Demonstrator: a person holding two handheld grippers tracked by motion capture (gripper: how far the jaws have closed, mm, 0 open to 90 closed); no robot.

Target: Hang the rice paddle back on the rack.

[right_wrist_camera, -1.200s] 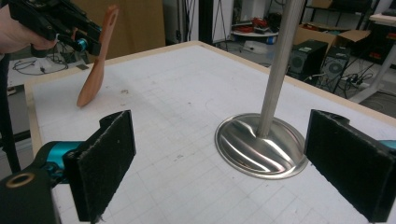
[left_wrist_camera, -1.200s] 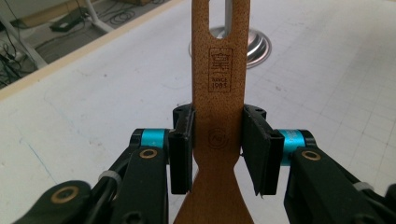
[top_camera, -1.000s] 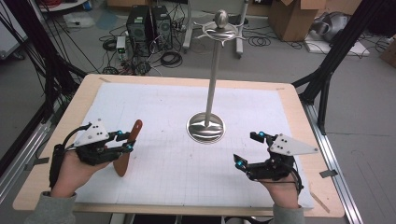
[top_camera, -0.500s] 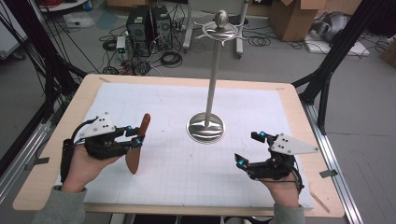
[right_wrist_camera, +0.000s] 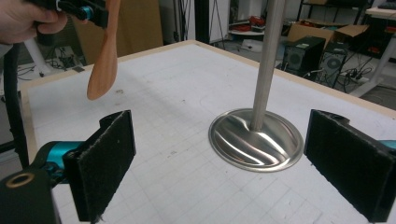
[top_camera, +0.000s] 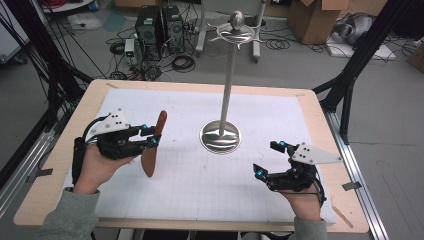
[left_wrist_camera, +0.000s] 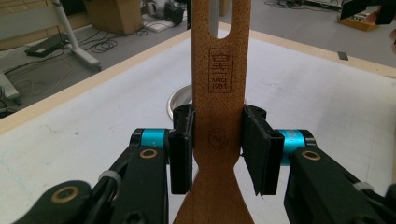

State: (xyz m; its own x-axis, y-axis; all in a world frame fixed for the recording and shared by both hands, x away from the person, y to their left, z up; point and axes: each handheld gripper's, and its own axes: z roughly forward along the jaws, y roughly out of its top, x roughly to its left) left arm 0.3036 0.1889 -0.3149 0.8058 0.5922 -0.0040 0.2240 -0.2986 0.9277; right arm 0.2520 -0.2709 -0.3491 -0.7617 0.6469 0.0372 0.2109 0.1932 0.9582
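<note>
The left claw (top_camera: 152, 136) grips a wooden spatula (top_camera: 152, 145) by the narrow neck of its handle, one black pad pressed on each edge. In the left gripper view the spatula (left_wrist_camera: 218, 116) stands upright between the pads (left_wrist_camera: 181, 149), its slotted handle end rising past the top of the frame and its blade widening out below the jaws. A stamped mark sits on the handle just above the grip.

From the high view the spatula hangs clear of the tabletop (top_camera: 55, 150), tilted slightly, with the handle end up and the rounded blade pointing down toward the white gridded mat (top_camera: 190, 185). It sits over the left part of the mat, well apart from the metal stand (top_camera: 220, 136), whose round base rests near the middle and whose thin pole rises to a ball and hooks on top.

The right claw (top_camera: 267, 160) stands wide with nothing between its pads, resting low over the right side of the mat. In the right gripper view its jaws frame the stand's shiny base (right_wrist_camera: 256, 140), and the spatula's blade (right_wrist_camera: 103, 60) shows at upper left, dangling from the left hand's (right_wrist_camera: 23, 18) grip.
</note>
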